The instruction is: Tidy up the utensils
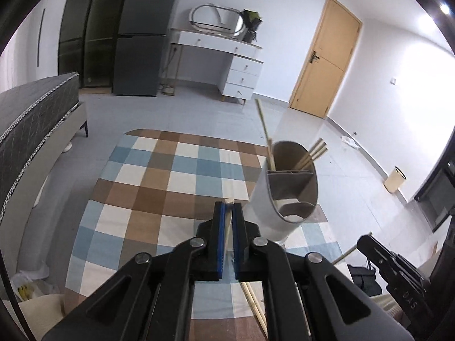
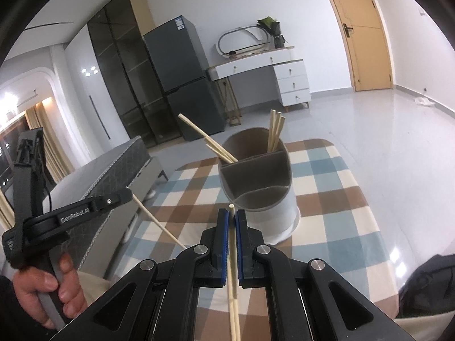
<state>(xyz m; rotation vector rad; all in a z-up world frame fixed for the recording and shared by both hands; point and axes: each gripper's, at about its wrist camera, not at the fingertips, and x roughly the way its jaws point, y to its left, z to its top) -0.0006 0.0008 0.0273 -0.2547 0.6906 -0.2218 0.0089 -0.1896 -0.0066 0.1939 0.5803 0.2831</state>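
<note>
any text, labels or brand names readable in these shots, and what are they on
"GenRoboLAI" as far as it reads, the end cut off: on the arm of the left gripper, right wrist view.
"DAS", upside down: on the right gripper, left wrist view.
Sticker on the fridge: too small to read.

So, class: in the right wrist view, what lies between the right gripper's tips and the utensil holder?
Only bare checked tablecloth. The right gripper, shut on chopsticks, stops short of the utensil holder.

Wooden chopsticks [image 2: 274, 132] upright in divided holder [image 2: 281, 207]
</note>
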